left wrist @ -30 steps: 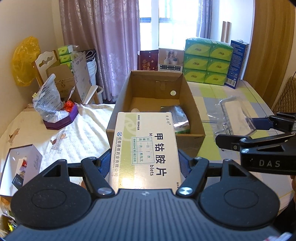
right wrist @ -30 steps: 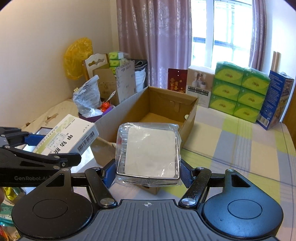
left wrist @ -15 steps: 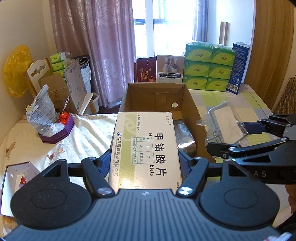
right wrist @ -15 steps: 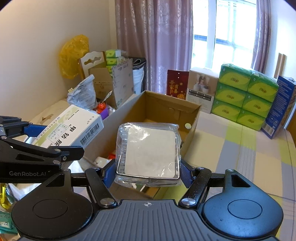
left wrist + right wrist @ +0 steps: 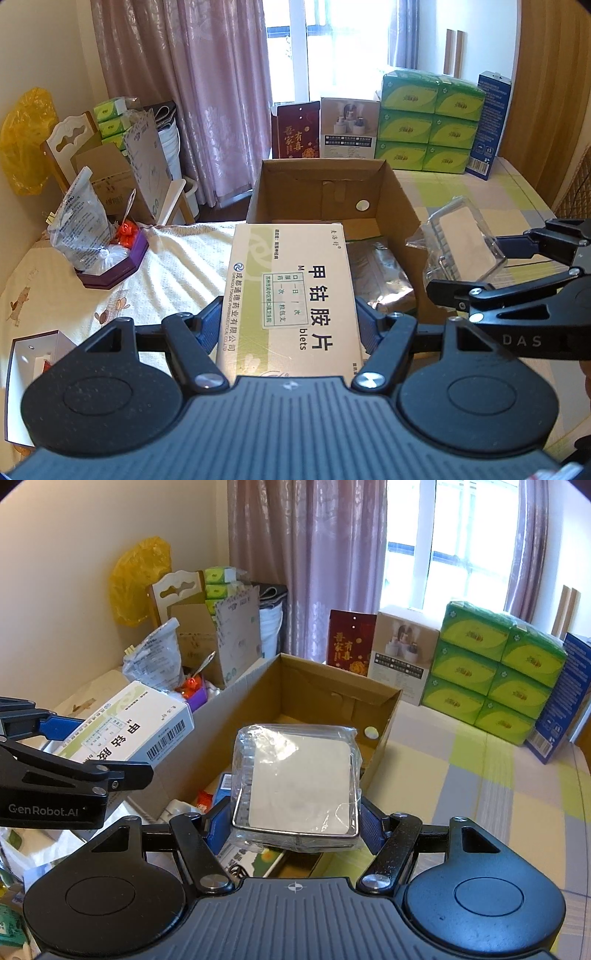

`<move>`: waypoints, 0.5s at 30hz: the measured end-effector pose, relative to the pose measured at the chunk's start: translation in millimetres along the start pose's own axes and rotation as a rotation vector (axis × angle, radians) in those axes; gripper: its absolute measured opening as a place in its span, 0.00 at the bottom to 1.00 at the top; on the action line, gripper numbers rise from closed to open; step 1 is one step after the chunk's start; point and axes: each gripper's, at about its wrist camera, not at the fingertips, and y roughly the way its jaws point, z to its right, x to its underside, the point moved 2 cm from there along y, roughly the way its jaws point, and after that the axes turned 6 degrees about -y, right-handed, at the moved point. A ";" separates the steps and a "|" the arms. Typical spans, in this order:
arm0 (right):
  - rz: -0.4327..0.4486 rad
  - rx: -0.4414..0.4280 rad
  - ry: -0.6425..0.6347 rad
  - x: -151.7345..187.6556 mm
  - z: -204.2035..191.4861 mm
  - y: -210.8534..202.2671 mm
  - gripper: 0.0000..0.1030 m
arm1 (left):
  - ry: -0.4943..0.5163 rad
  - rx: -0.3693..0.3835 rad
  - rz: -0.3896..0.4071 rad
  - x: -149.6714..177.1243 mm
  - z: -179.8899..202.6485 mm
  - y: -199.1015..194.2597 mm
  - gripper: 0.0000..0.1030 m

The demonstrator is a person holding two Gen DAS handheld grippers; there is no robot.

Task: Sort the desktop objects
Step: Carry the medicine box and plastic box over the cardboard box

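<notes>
My left gripper (image 5: 290, 325) is shut on a cream and green medicine box (image 5: 291, 295), held over the near left edge of the open cardboard box (image 5: 325, 177). To its right, my right gripper (image 5: 295, 823) is shut on a clear plastic-wrapped white pad (image 5: 299, 782), which hangs over the cardboard box's (image 5: 325, 698) near end. The same wrapped pad (image 5: 461, 240) shows at the right of the left wrist view, and the medicine box (image 5: 129, 731) at the left of the right wrist view. A foil packet (image 5: 376, 273) and other small packs lie inside the box.
Green tissue packs (image 5: 428, 122) and a blue carton (image 5: 489, 125) are stacked at the back right. A purple tray (image 5: 118, 262) with a plastic bag sits left on the white cloth. A small open white box (image 5: 29, 369) lies near left. Curtains and a window stand behind.
Both grippers have moved forward and closer to the cardboard box with their loads. The wrapped pad now hangs over the box's near end, where before it was short of it.
</notes>
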 end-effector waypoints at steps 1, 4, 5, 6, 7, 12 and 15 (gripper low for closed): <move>-0.001 0.001 -0.001 -0.9 0.7 1.7 0.64 | -0.003 0.002 -0.003 -0.9 -1.1 2.3 0.65; -0.004 0.004 -0.003 -2.9 4.7 7.4 0.64 | -0.009 0.006 -0.011 -3.7 -2.7 8.4 0.65; -0.005 0.005 -0.001 -3.8 6.2 9.2 0.64 | -0.009 0.007 -0.014 -5.2 -2.8 10.4 0.65; -0.006 0.005 0.001 -4.9 8.2 10.8 0.64 | -0.007 0.009 -0.016 -6.7 -2.5 12.9 0.65; -0.006 0.007 0.004 -6.4 10.7 12.8 0.64 | -0.005 0.010 -0.019 -8.2 -2.3 15.4 0.65; -0.008 0.022 0.012 -14.9 23.4 22.2 0.64 | 0.003 0.014 -0.031 -17.1 0.3 30.5 0.65; -0.016 0.025 0.016 -18.2 29.1 29.4 0.64 | -0.002 0.017 -0.041 -20.1 -0.3 41.1 0.65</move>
